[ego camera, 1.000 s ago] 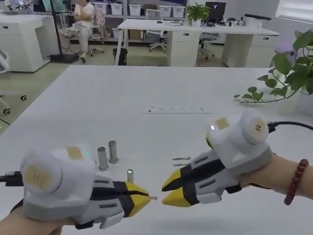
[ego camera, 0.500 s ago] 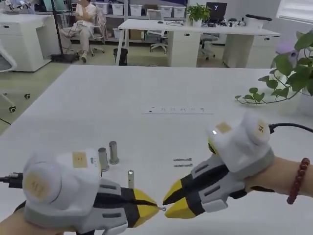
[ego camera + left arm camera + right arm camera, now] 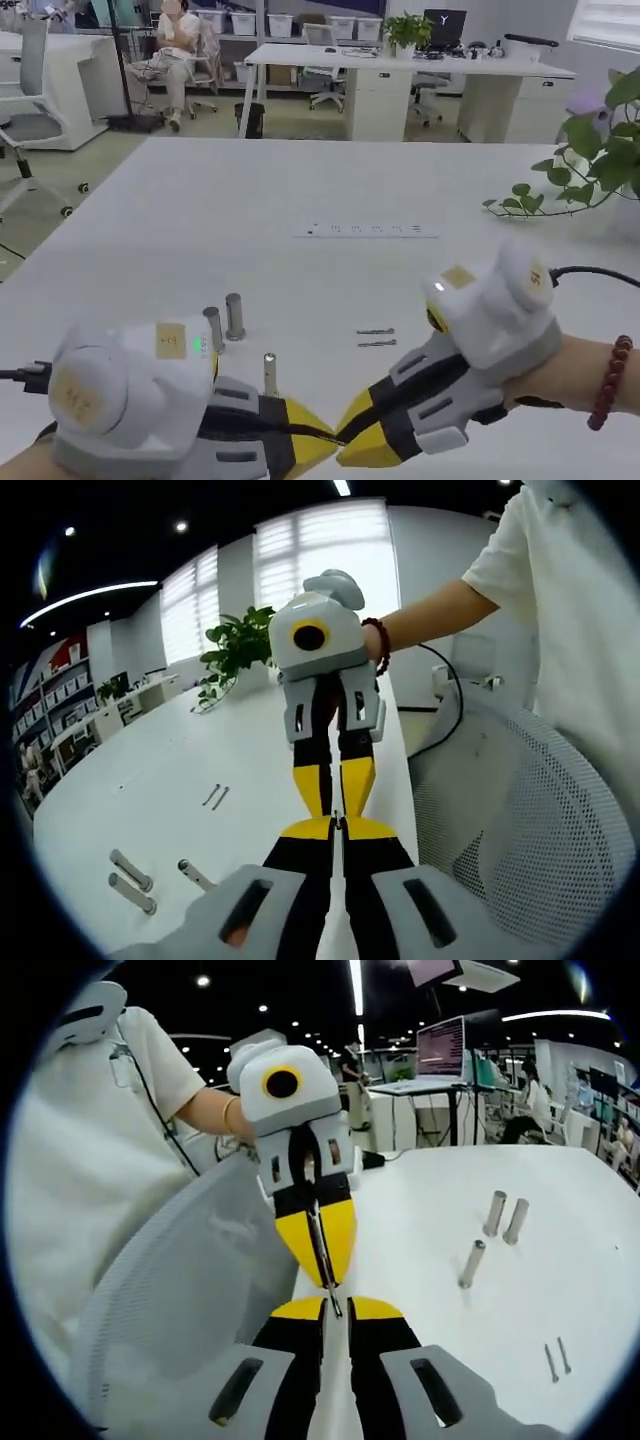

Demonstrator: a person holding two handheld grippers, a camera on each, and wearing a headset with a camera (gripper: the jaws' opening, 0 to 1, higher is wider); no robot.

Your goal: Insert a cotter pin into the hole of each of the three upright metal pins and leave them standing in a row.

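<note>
Three upright metal pins stand on the white table: two side by side (image 3: pixel 213 328) (image 3: pixel 235 315) and a third (image 3: pixel 270 372) nearer me. My left gripper (image 3: pixel 328 440) is shut on a thin cotter pin (image 3: pixel 318 1240), which runs out past its yellow fingertips. My right gripper (image 3: pixel 347 447) meets it tip to tip and is shut on the pin's free end. In the left gripper view its own jaws (image 3: pixel 337 826) touch the right gripper (image 3: pixel 337 810). Both hang low, just right of the nearest metal pin.
Two loose cotter pins (image 3: pixel 375 337) lie on the table right of the metal pins. A recessed socket strip (image 3: pixel 365 231) sits mid-table and a potted plant (image 3: pixel 590 160) at the right edge. A mesh chair (image 3: pixel 520 830) is behind the near table edge.
My right gripper's jaws, open a second ago, have shut on the cotter pin's end. Both grippers have drawn together and slightly lower. The head camera has shifted.
</note>
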